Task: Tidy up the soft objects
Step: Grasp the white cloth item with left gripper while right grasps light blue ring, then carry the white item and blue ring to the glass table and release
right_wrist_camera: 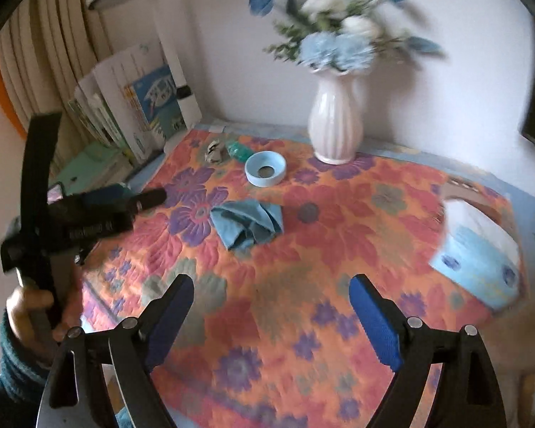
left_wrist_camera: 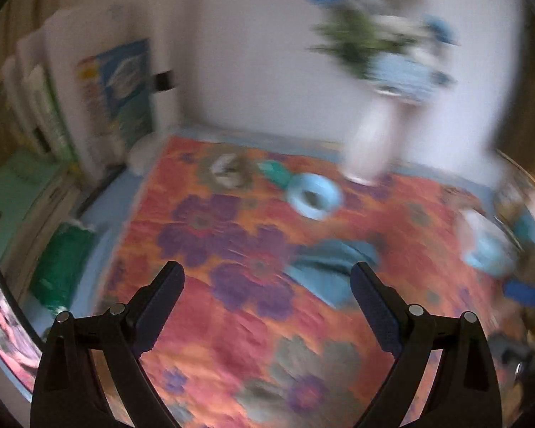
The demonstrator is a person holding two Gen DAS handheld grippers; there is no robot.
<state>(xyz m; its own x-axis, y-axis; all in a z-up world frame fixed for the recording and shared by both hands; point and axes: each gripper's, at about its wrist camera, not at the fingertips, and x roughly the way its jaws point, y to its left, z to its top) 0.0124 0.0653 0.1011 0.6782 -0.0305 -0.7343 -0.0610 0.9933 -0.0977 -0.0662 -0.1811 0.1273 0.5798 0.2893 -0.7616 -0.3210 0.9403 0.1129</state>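
Closest in, the right gripper (right_wrist_camera: 271, 296) hangs above the flowered quilt (right_wrist_camera: 303, 285) with its blue-padded jaws spread wide and nothing between them. The near stretch of quilt under it is bare, a broad patch of orange and purple blooms. To its left the left gripper (right_wrist_camera: 149, 196) reaches in over the quilt's left edge, gripped by a hand (right_wrist_camera: 35, 310) in a dark teal sleeve (right_wrist_camera: 10, 385). In its own view, the left gripper (left_wrist_camera: 267, 278) also stands wide apart and empty.

A little further in, about mid-quilt, lies the crumpled blue cloth (right_wrist_camera: 246, 223), bunched in soft folds, with bare quilt on every side. In the left wrist view the same blue cloth (left_wrist_camera: 324, 271) sits just beyond the fingertips, nearer the right-hand finger, untouched.

Off to the right, close to the quilt's edge, rests a white and pale blue packet (right_wrist_camera: 481, 249), well apart from the cloth.

Beyond the cloth sits a light blue ring-shaped dish (right_wrist_camera: 265, 168), and behind it, to its left, a small green thing (right_wrist_camera: 239, 150) and a crumpled grey-white scrap (right_wrist_camera: 214, 151), too blurred to name.

At the back edge, against the white wall, stands a ribbed white vase (right_wrist_camera: 335, 121) of blue and white flowers (right_wrist_camera: 339, 39). In the left corner, books (right_wrist_camera: 149, 103) lean upright beside a curtain (right_wrist_camera: 53, 53).
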